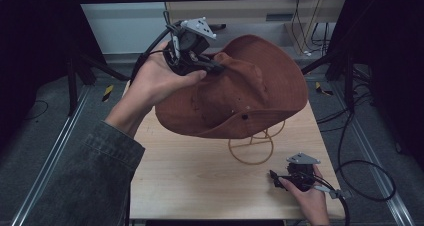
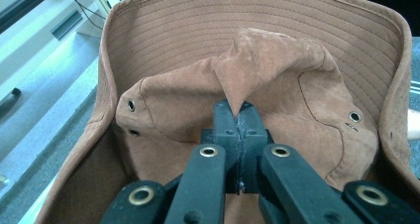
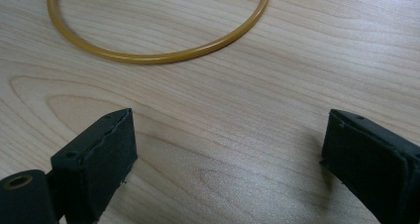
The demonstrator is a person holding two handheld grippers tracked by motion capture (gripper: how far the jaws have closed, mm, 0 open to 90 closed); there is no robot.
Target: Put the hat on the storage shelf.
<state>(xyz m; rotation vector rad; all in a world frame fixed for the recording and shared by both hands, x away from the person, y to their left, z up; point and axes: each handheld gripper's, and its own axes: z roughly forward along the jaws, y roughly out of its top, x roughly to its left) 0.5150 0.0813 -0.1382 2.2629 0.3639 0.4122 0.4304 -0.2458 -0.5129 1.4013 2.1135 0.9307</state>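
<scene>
Suede hat, wire stand, wood desk
Hat (image 2: 277, 80): matt brown napped cloth, metal eyelets. Stand (image 3: 148, 57): glossy yellow wire. Desk (image 3: 237, 135): smooth pale wood grain. Fingers (image 3: 99, 154): matt black.

Hat (image 1: 240, 91): rust-brown suede, concentric stitch rings on brim underside, brass eyelets. Wire stand (image 1: 251, 147) at 6 o'clock of hat: mustard yellow. Table (image 1: 200, 181): pale wood grain. Left gripper (image 2: 239, 116) black. Sleeve (image 1: 95, 176): grey denim.

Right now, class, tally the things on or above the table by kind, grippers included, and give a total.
Brown hat: 1
Yellow wire stand: 1
Grippers: 2, the left gripper pinching the hat's crown, the right gripper open over the table
Total: 4
</scene>
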